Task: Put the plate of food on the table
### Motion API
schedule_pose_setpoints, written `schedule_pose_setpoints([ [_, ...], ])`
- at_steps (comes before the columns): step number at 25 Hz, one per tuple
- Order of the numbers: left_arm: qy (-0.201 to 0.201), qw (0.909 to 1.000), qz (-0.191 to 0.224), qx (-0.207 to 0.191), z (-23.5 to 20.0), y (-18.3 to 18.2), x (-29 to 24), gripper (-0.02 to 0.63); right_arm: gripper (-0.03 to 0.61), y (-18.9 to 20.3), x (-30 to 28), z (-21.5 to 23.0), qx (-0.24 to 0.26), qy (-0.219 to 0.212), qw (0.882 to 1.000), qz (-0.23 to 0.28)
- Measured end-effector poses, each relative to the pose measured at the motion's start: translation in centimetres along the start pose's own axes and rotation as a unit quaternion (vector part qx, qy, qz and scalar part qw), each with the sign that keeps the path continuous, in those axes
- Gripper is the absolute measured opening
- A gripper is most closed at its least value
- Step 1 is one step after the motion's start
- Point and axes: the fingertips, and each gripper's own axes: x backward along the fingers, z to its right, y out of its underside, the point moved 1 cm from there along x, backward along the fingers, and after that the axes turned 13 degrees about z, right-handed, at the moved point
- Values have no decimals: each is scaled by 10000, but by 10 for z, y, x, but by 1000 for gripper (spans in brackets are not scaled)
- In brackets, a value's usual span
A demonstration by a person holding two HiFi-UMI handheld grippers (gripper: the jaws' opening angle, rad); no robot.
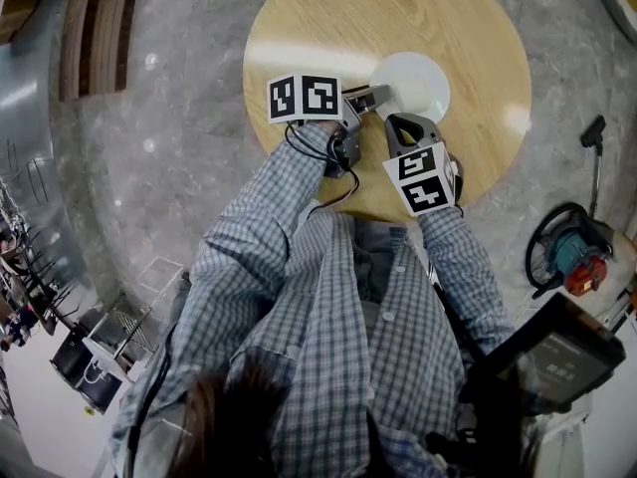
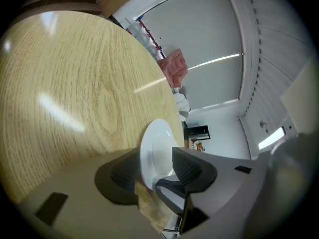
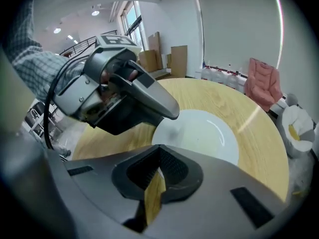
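Left gripper (image 1: 380, 95) — jaws wide apart, straddling the rim of the white plate (image 1: 411, 84), pads not clamped on it. Plate sits flat on the round wooden bench (image 1: 318, 28). Right gripper (image 1: 401, 123) just beside the plate — jaws closed together, holding nothing.

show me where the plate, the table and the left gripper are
plate (image 1: 410, 86): head view, on its white middle.
table (image 1: 328, 18): head view, on bare wood up and left of the plate.
left gripper (image 2: 153, 169): left gripper view, midway between its open fingertips, where the plate's rim sits.
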Motion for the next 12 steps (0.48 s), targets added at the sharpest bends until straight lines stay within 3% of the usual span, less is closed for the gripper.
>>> schedule_pose_setpoints([
  [12, 63, 9993, -332, 171, -3, 6, 5, 189, 5, 5, 0, 9, -149, 481, 9987, -47],
])
